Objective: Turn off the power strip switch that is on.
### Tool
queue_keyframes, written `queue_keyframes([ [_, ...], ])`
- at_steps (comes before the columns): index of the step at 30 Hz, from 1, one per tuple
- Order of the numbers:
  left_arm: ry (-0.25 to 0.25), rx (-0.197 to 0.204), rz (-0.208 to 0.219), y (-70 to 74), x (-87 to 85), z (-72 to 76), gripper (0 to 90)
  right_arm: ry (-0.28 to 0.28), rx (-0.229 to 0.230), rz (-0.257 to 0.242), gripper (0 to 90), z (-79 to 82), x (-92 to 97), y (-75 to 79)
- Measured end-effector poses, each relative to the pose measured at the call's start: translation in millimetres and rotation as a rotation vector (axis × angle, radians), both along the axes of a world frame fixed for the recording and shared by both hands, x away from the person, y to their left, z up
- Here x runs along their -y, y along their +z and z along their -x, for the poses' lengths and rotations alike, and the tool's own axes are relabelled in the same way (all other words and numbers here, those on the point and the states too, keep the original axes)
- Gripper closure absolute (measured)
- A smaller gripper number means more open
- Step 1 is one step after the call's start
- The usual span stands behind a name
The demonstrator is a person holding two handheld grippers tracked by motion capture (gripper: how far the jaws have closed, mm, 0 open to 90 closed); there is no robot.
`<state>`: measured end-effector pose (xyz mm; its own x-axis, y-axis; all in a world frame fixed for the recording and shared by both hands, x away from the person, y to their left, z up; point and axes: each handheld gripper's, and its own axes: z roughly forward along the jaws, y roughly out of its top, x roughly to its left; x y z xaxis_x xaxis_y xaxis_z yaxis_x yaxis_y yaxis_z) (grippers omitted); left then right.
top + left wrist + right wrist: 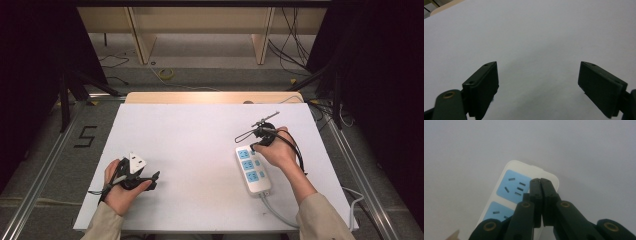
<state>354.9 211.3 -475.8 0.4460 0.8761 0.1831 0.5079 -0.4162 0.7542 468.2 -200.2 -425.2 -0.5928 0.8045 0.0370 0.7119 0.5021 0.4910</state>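
Observation:
A white power strip with three blue sockets lies at the right of the white table, and its grey cable runs off toward the front edge. My right gripper is shut with nothing between its jaws, and its tips hover at the strip's far end. In the right gripper view the closed tips sit over the strip beside the top socket; I cannot tell whether they touch it. My left gripper rests at the front left, open wide over bare table.
A wooden strip borders the table's far edge. Beyond it stand wooden frame legs and floor cables, one a yellow coil. A black "5" marks the floor at left. Metal rails run along both sides.

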Motion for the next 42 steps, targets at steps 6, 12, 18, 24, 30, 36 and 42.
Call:
queue_keyframes([
  [6, -0.002, -0.003, -0.005, 0.3, 0.0, 0.2, 16.5, 0.001, 0.017, -0.02, 87.9, 6.9, 6.9, 1.6],
  [12, -0.003, -0.004, -0.007, 0.1, 0.1, 0.5, 16.4, -0.003, 0.031, -0.024, 86.2, 13.1, 13.5, 2.8],
  [18, -0.004, -0.001, -0.006, 0.2, 0.6, 0.8, 16.4, -0.003, 0.039, -0.024, 84.3, 19.3, 19.2, 0.9],
  [24, -0.004, -0.003, -0.006, 0.1, 0.7, 0.9, 16.5, -0.004, 0.059, -0.044, 81.8, 26.8, 27.2, 0.3],
  [30, -0.006, -0.003, -0.008, 0.3, 0.7, 1.0, 16.5, -0.005, 0.076, -0.074, 78.5, 33.9, 37.2, -1.5],
  [36, -0.004, -0.005, -0.006, -0.2, 1.2, 1.2, 16.5, -0.013, 0.1, -0.109, 74.7, 43.0, 47.9, -3.7],
  [42, -0.004, -0.005, -0.008, -0.1, 1.0, 1.5, 16.5, -0.012, 0.123, -0.132, 67.7, 52.8, 57.0, -6.6],
])
